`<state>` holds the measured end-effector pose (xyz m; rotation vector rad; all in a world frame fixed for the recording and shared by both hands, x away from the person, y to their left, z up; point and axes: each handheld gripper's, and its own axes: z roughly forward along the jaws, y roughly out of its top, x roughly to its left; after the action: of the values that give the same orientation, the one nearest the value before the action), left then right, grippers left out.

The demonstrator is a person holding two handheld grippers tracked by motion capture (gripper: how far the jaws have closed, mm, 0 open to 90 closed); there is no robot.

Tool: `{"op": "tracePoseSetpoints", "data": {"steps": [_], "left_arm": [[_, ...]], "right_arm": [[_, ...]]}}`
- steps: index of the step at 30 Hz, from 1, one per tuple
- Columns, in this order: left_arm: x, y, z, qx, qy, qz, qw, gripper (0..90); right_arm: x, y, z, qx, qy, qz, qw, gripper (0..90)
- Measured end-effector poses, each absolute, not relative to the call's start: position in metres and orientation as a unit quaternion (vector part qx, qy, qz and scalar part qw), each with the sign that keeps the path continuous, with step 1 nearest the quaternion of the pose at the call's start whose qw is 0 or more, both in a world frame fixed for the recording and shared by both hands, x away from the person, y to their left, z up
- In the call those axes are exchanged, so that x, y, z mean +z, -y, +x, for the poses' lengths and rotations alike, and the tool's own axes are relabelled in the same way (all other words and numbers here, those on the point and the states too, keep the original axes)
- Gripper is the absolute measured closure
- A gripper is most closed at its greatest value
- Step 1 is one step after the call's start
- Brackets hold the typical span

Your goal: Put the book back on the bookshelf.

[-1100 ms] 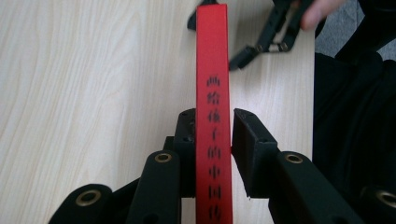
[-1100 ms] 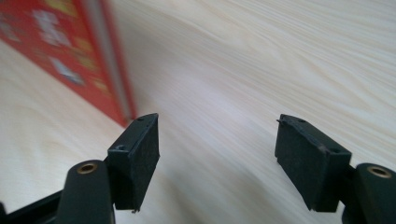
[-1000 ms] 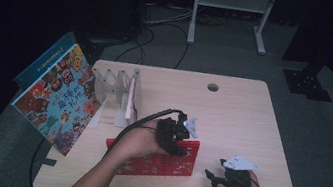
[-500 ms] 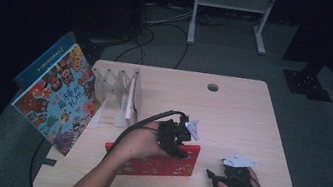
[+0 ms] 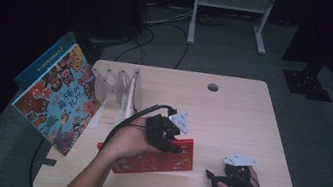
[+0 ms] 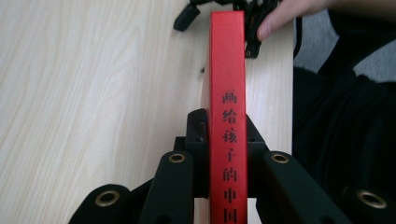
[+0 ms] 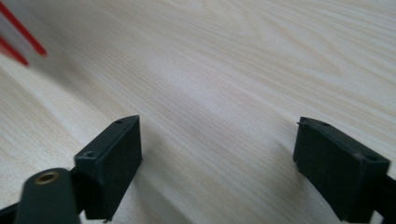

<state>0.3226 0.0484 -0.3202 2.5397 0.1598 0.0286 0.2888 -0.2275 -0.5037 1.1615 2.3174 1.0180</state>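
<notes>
A red book [image 5: 154, 160] sits at the near edge of a pale wooden table [image 5: 232, 114], its spine [image 6: 227, 116] pinched between the jaws of the left gripper [image 5: 173, 148]. Just beside the book, the right gripper [image 5: 212, 177] rests low over bare wood, its jaws having just been opening, spread wide with nothing between them.

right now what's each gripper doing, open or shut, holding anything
left gripper: shut on the spine of the thick red book.
right gripper: open, nothing between its jaws, which have just been opening over the light wooden table.
</notes>
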Motion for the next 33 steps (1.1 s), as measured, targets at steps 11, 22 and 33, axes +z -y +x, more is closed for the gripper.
{"op": "tracePoseSetpoints", "data": {"steps": [11,22,33], "left_arm": [[-0.302,-0.099,0.325,0.025,-0.102,0.927,0.359,79.7],[-0.294,-0.136,0.327,0.04,-0.145,0.905,0.397,79.7],[-0.285,-0.178,0.32,0.08,-0.197,0.879,0.427,79.6]], "right_arm": [[-0.504,0.227,0.289,0.359,-0.819,0.412,0.177,12.6],[-0.504,0.227,0.289,0.359,-0.818,0.413,0.178,12.5],[-0.504,0.227,0.289,0.359,-0.818,0.413,0.177,12.5]]}}
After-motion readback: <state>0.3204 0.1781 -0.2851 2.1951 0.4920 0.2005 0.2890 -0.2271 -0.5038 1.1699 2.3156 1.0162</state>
